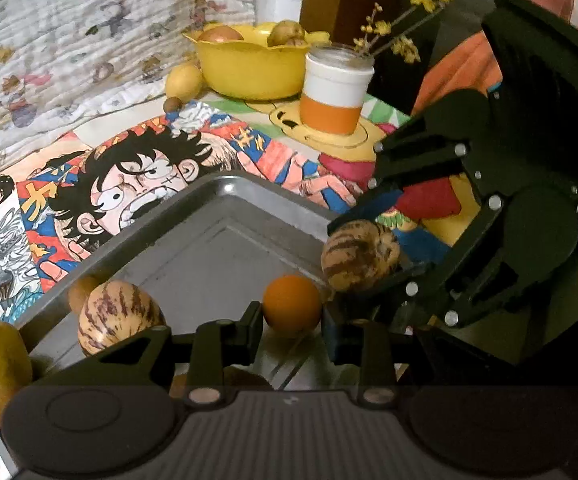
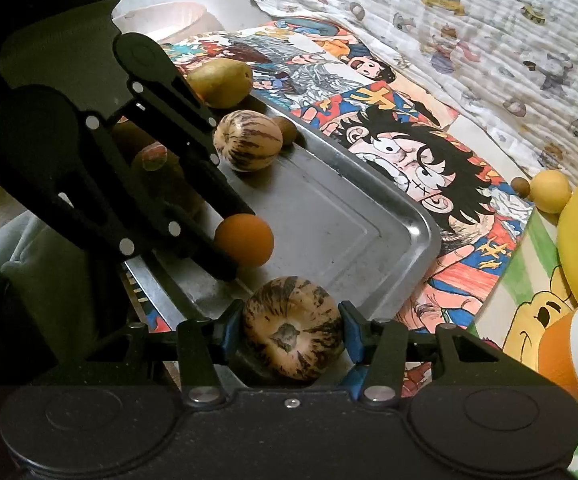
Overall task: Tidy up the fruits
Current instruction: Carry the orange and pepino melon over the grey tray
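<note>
Two tongs work over a metal tray (image 1: 225, 200) on the cartoon-printed tabletop (image 1: 137, 168): the left tongs (image 1: 292, 322) are clenched on an orange (image 1: 292, 306) above the tray's near edge. To their right, the right tongs (image 2: 289, 330) grasp a striped melon (image 2: 293, 328) above the tray's corner, while another striped melon (image 1: 119, 316) lies in the tray

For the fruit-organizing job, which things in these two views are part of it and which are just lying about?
Part of the job:
- orange, between the left gripper fingers
- striped melon, between the right gripper fingers
- second striped melon
- metal tray
- yellow bowl with fruit
- yellow fruit beside the bowl

Lying about:
- orange-and-white cup
- cartoon posters
- printed cloth
</note>
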A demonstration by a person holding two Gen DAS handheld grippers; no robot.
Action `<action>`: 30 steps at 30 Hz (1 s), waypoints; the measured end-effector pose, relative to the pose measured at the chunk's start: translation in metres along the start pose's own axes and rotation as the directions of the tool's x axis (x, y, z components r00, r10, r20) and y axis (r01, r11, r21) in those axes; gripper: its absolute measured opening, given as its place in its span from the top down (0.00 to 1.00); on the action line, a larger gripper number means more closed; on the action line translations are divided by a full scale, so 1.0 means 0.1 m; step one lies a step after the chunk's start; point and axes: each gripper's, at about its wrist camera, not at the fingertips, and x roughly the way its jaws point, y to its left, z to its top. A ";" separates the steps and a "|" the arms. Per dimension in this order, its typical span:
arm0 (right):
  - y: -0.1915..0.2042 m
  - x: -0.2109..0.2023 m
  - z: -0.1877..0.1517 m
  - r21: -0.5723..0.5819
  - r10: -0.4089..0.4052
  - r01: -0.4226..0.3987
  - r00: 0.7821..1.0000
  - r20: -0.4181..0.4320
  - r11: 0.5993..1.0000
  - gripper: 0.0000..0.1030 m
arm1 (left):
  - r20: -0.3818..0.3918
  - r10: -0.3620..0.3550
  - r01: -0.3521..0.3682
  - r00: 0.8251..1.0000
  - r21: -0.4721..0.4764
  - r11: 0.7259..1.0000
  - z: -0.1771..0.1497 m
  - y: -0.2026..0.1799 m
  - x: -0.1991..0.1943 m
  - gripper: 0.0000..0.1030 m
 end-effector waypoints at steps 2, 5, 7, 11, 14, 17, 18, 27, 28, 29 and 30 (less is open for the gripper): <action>-0.01 0.00 0.00 -0.002 0.006 -0.006 1.000 0.002 1.000 0.50 | -0.017 0.005 -0.005 1.000 0.009 1.000 0.00 -0.01 0.02 0.66; 0.00 0.00 -0.01 -0.012 0.009 -0.009 1.000 0.003 1.000 0.49 | -0.036 0.006 -0.005 0.999 0.027 1.000 0.00 -0.02 0.02 0.66; 0.01 0.00 -0.01 -0.017 0.008 -0.008 1.000 0.006 1.000 0.49 | -0.046 0.009 -0.008 0.999 0.032 0.999 -0.01 -0.03 0.04 0.66; 0.00 0.00 -0.02 -0.010 0.007 -0.007 1.000 0.016 1.000 0.50 | -0.051 0.012 -0.011 0.999 0.030 0.999 -0.01 -0.02 0.04 0.66; -0.02 0.01 -0.03 -0.001 0.014 -0.014 1.000 0.017 1.000 0.49 | -0.051 0.015 -0.013 0.999 0.026 1.000 -0.01 -0.03 0.04 0.66; -0.02 0.02 -0.04 0.001 0.011 -0.011 1.000 0.019 1.000 0.48 | -0.049 0.014 -0.013 0.999 0.021 1.000 -0.01 -0.03 0.04 0.66; -0.02 0.02 -0.04 0.002 0.010 -0.010 1.000 0.020 1.000 0.48 | -0.048 0.015 -0.014 0.999 0.022 1.000 -0.01 -0.03 0.04 0.66; -0.01 -0.05 -0.07 0.007 -0.008 0.008 1.000 0.016 1.000 0.44 | -0.056 0.022 -0.020 0.998 0.030 0.999 0.02 -0.06 0.00 0.58; -0.01 -0.06 -0.08 0.008 -0.013 0.013 1.000 0.016 1.000 0.43 | -0.053 0.025 -0.023 0.998 0.031 0.999 0.03 -0.07 -0.01 0.55; 0.00 -0.08 -0.09 0.009 -0.018 0.018 1.000 0.017 1.000 0.43 | -0.050 0.028 -0.026 0.998 0.029 0.999 0.04 -0.08 -0.03 0.53; 0.01 -0.10 -0.09 0.009 -0.022 0.022 1.000 0.020 1.000 0.42 | -0.045 0.033 -0.031 0.998 0.029 0.999 0.04 -0.09 -0.05 0.50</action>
